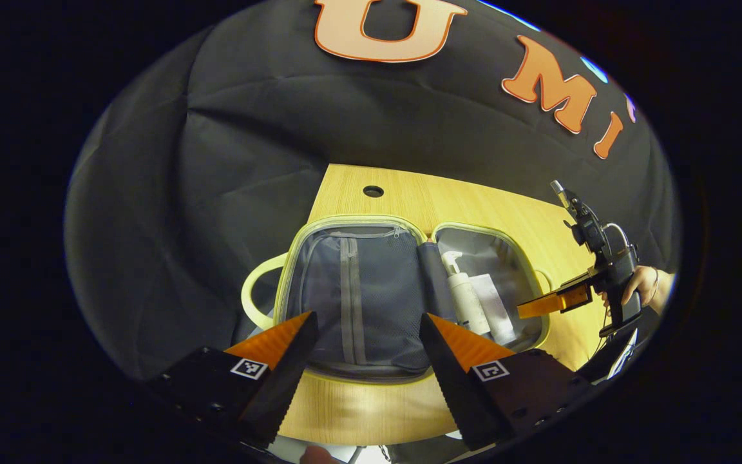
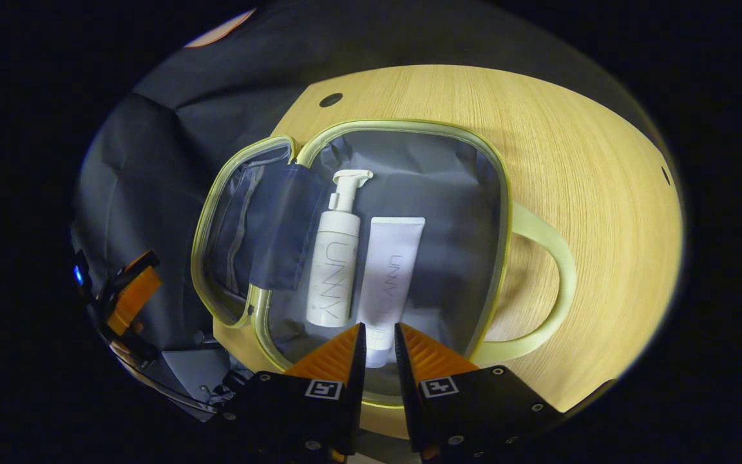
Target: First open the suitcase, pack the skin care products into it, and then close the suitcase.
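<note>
In the left gripper view, the left gripper [image 1: 369,335] hangs over the near edge of the wooden table [image 1: 371,406] with its fingers well apart and nothing between them. Straight ahead of it the suitcase [image 1: 294,258] lies open flat, two halves side by side. The left half, the lid [image 1: 358,296], shows a grey mesh lining with a zip running away from the camera; a pale handle [image 1: 252,293] loops off its left edge. Right of the hinge sits the other half, where the pump bottle [image 1: 467,296] and the tube [image 1: 494,306] lie side by side. Farther right, the right gripper [image 1: 554,301], held by a hand [image 1: 645,287], reaches in over that half's outer rim.

In the right gripper view the two products lie parallel in the right half, touching or nearly so, long axes running away from the camera. The pump bottle [image 2: 333,264] has its nozzle at the far end; the tube [image 2: 389,277] has its cap end at the near end, between the right gripper's [image 2: 379,338] fingers. The gap there is narrow, but whether the fingers press on the tube I cannot tell. A second handle [image 2: 548,283] curves off the right rim.

Both products look packed, so closing appears to be what remains. That turns on the hinge, which runs front to back between the halves: the lid must swing rightward over the products. The left gripper is nearer the lid's free left edge, and the right gripper would need to clear the tube first
</note>
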Demonstrator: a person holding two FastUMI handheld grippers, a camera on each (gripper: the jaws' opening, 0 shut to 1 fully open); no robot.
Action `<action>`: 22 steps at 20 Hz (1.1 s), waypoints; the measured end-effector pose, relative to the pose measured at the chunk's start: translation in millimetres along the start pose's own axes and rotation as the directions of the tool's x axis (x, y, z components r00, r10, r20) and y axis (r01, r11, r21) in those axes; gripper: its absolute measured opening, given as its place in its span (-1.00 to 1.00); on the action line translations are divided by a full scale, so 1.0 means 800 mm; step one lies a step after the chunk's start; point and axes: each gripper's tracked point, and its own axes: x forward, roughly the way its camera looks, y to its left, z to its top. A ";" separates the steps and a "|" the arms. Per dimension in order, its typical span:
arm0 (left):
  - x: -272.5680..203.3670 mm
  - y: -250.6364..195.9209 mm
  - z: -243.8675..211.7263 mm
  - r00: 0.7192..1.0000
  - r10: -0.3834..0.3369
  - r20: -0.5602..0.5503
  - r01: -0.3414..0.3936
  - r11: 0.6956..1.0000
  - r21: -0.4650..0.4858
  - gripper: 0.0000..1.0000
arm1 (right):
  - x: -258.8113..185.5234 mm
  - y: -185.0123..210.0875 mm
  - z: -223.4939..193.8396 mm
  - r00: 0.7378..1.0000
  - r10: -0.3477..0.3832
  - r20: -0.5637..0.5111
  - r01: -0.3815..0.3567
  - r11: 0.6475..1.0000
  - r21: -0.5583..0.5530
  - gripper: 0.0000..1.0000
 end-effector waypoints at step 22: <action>0.078 0.249 0.019 0.958 0.010 0.285 0.121 0.892 -0.437 0.96 | -0.169 0.024 0.096 0.837 0.028 0.547 -0.061 0.997 0.043 0.91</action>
